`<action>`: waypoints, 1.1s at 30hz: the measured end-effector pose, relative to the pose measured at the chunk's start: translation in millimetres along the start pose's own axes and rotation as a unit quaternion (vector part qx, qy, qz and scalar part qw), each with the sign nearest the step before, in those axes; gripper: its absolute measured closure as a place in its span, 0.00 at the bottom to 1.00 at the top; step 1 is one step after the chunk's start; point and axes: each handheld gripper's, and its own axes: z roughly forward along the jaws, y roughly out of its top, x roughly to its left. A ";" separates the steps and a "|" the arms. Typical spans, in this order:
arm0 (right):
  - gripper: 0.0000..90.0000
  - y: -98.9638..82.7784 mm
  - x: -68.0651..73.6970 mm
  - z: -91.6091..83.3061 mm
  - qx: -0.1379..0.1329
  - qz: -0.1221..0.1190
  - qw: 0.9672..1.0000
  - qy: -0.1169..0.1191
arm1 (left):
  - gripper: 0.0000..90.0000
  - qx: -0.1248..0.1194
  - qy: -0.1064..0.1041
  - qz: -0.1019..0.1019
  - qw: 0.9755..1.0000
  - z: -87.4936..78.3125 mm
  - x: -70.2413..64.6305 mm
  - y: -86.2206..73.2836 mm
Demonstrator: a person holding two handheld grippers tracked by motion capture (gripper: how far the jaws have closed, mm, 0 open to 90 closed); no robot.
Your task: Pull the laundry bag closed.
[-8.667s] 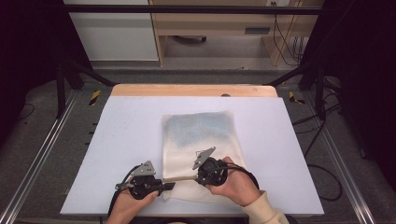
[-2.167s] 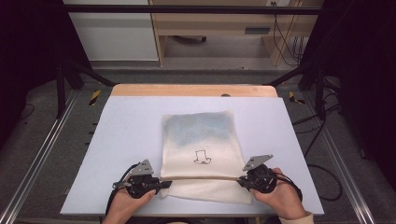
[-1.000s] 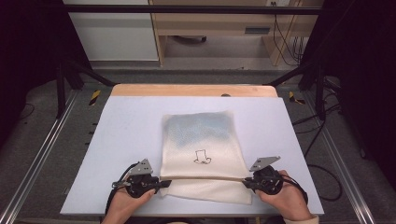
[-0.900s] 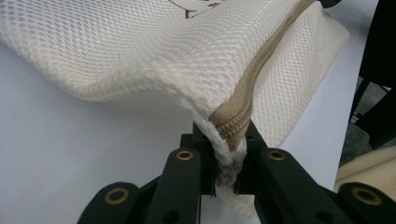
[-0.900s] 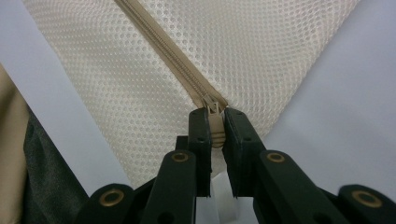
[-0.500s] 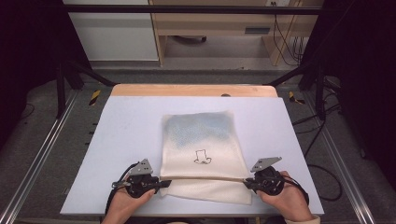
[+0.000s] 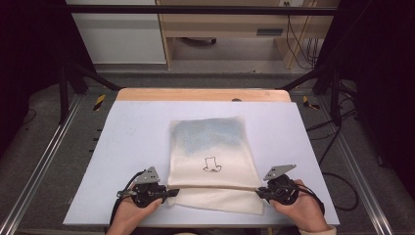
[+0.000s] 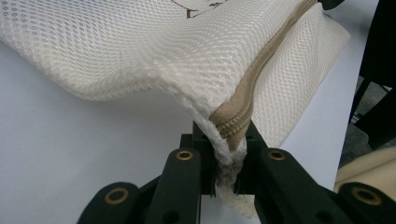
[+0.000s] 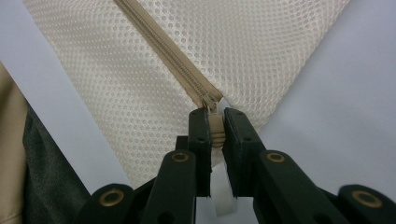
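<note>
High view: we see zipper (image 7: 215, 186) running 9-to-3; left gripper (image 7: 164, 193) jaws clamp bag (image 7: 210, 147) corner, right gripper (image 7: 262, 192) jaws clamp pull (image 9: 215, 127).

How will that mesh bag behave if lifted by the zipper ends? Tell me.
Probably floppy: the mesh bag already drapes and folds at the left gripper. Likely light, being thin open netting. The zipper looks its firmest line.
</note>
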 end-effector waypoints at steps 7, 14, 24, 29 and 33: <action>0.91 -0.5 -0.2 -0.2 0.001 0.000 1.000 -0.001 | 0.91 0.003 0.001 0.000 1.000 0.5 -0.7 -0.3; 0.91 -0.6 -0.4 0.6 0.002 0.003 1.000 0.001 | 0.91 0.004 0.000 0.002 1.000 0.8 -0.9 -0.9; 0.91 -0.3 1.6 3.0 0.005 0.000 1.000 0.001 | 0.88 0.005 -0.003 0.004 1.000 -0.1 -2.8 0.6; 0.90 -0.1 1.9 3.5 0.007 0.000 1.000 0.001 | 0.85 0.008 -0.002 0.003 1.000 0.1 -2.7 0.5; 0.79 -0.1 0.8 5.2 0.003 0.008 1.000 0.003 | 0.74 0.006 0.002 -0.005 1.000 -1.3 -2.2 1.9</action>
